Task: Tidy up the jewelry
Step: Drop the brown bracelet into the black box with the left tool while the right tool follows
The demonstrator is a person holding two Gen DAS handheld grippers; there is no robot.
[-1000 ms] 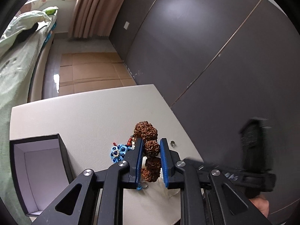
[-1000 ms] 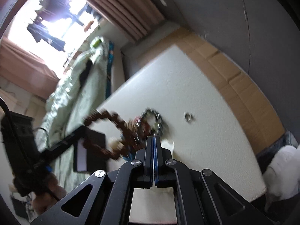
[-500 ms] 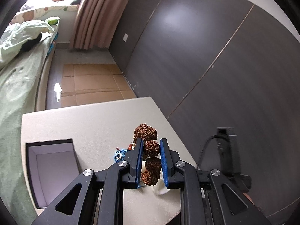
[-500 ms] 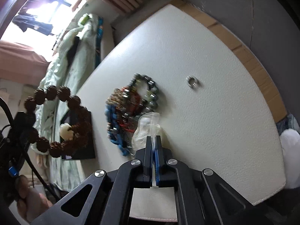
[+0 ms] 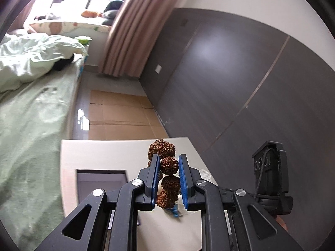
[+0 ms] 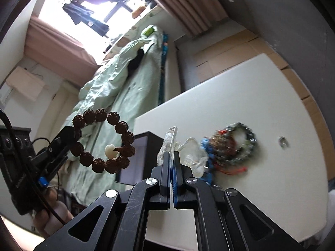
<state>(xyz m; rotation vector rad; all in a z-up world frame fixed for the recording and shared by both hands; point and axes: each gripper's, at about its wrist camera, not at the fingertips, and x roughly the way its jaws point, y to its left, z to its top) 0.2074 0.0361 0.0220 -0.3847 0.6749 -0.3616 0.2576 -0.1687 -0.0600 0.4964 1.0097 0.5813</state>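
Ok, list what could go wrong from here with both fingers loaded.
1. The left gripper pinches only one bead of the brown bracelet, which hangs free in the air; it could slip out.
2. The right gripper clamps the thin plastic bag near the pile of bracelets; lifting may snag and drag them across the table.

Each view looks forward and down along its own tongs, close above the white table (image 5: 104,152). The left wrist view faces the dark panelled wall (image 5: 230,83), the bed (image 5: 31,115) off to the tongs' left. The right wrist view — rolled sideways — faces the window (image 6: 83,10). Both share the black box (image 6: 136,156) — and each catches the other gripper at its edge.
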